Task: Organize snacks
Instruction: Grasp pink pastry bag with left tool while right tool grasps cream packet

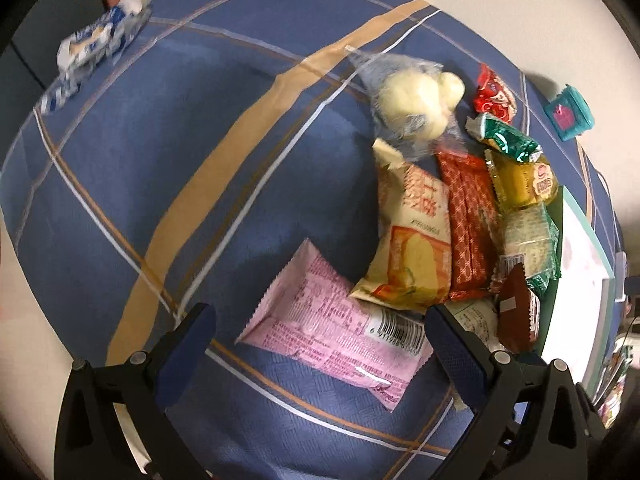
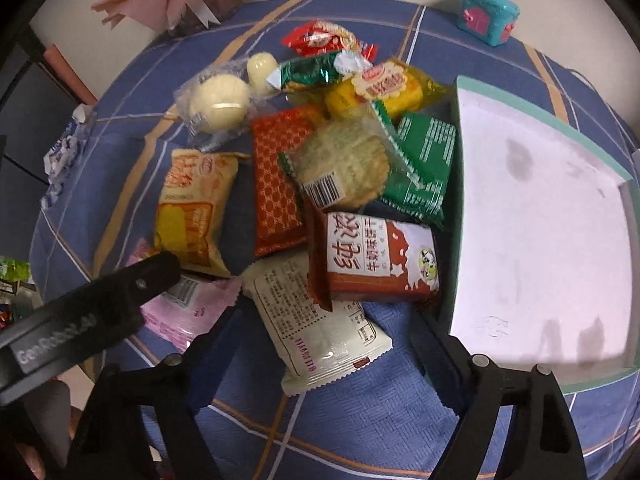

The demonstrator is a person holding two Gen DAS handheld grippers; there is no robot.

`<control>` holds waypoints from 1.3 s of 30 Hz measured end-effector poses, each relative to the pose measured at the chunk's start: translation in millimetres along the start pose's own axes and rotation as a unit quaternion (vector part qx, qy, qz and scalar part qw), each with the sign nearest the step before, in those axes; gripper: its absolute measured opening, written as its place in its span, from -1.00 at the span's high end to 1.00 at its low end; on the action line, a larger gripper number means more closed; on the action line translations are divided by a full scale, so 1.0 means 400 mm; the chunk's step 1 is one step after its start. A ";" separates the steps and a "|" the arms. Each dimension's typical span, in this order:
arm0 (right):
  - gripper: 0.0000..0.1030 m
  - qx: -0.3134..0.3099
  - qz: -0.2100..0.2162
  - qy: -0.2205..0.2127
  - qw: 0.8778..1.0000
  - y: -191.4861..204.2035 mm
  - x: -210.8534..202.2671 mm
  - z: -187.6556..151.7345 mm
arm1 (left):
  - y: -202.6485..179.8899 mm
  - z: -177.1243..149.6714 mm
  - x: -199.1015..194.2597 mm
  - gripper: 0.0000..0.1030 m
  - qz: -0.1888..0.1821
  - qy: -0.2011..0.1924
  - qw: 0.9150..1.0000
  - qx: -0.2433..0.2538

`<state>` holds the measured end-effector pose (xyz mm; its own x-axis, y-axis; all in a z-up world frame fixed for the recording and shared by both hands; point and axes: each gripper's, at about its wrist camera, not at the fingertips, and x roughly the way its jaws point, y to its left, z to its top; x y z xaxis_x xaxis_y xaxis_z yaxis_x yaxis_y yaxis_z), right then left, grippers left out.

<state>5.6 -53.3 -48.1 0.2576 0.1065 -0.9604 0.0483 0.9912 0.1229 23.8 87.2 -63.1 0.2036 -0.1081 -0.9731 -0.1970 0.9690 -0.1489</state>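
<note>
Straddling the pink crinkle-edged snack packet point(image 1: 340, 332), the left claw point(image 1: 320, 344) stands released, its blue-padded jaws wide on either side of the wrapper and not pressing on it; pointing steeply down, it looks set up for a pinch across the packet's width. The right claw point(image 2: 320, 344) is likewise released and grasps nothing, its jaws spread to either side of the white printed foil packet point(image 2: 320, 320), which lies flat on the blue plaid cloth of the desk point(image 2: 360, 420). Both packets sit at the near edge of the heap, probably why they are taken first: nothing lies on the pink one, though the brown-and-white biscuit pack point(image 2: 376, 260) overlaps the white one's far end and may drag. Beyond lie the yellow cake bag point(image 2: 196, 208), red patterned sachet point(image 2: 276, 184) and clear bag of pale buns point(image 2: 216, 104). Just beside the heap waits the teal-rimmed white tray point(image 2: 540, 220), holding no snacks, seemingly their destination.
</note>
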 end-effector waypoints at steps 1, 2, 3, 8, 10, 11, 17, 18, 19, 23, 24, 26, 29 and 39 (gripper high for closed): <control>-0.69 -0.001 -0.002 0.003 1.000 0.000 0.007 -0.002 | 0.003 -0.001 0.006 -1.00 -0.004 0.005 1.000 -0.005; -0.68 -0.003 -0.005 0.007 1.000 -0.003 0.012 -0.006 | 0.006 -0.004 0.014 -1.00 -0.011 0.012 1.000 -0.011; -0.67 -0.009 -0.008 0.005 1.000 0.001 0.014 -0.005 | 0.008 -0.006 0.022 -1.00 -0.017 0.019 1.000 -0.016; -0.58 -0.017 -0.011 0.018 1.000 0.013 0.046 -0.008 | 0.008 -0.012 0.056 -0.99 -0.039 0.041 0.998 -0.034; -0.53 -0.019 -0.014 0.023 0.999 0.014 0.063 -0.011 | 0.012 -0.017 0.069 -0.99 -0.041 0.042 0.998 -0.038; -0.53 -0.022 -0.016 0.022 0.999 0.015 0.069 -0.011 | 0.012 -0.017 0.072 -0.98 -0.039 0.041 0.998 -0.037; -0.41 -0.027 -0.019 0.012 0.999 0.032 0.079 -0.013 | 0.002 -0.016 0.072 -0.56 -0.042 0.029 0.998 -0.030; -0.41 -0.026 -0.017 0.011 0.999 0.027 0.077 -0.019 | 0.004 -0.017 0.070 -0.53 -0.043 0.027 0.998 -0.030; -0.40 -0.026 -0.015 0.011 0.999 0.025 0.077 -0.022 | 0.003 -0.019 0.069 -0.42 -0.044 0.025 0.998 -0.029; -0.38 -0.022 -0.006 0.006 1.000 0.008 0.058 -0.025 | -0.002 -0.020 0.054 -0.05 -0.052 0.019 0.998 -0.034; -0.37 -0.022 -0.004 0.004 1.000 0.006 0.052 -0.022 | -0.001 -0.019 0.051 -0.01 -0.053 0.018 0.998 -0.037; -0.35 -0.021 0.001 0.001 1.000 0.004 0.042 -0.019 | 0.002 -0.019 0.042 0.07 -0.059 0.013 0.997 -0.041; -0.32 -0.016 0.009 -0.005 1.000 -0.002 0.020 -0.021 | 0.003 -0.013 0.025 0.17 -0.062 0.005 0.997 -0.042; -0.29 0.000 0.053 -0.017 0.998 -0.018 -0.085 0.001 | 0.010 -0.008 -0.074 0.27 -0.083 -0.037 0.995 -0.051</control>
<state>-3.0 -64.2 -16.2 0.2935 0.2072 -0.9332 0.0201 0.9747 0.2227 13.7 93.6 -35.3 0.3107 -0.2444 -0.9186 -0.2501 0.9113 -0.3270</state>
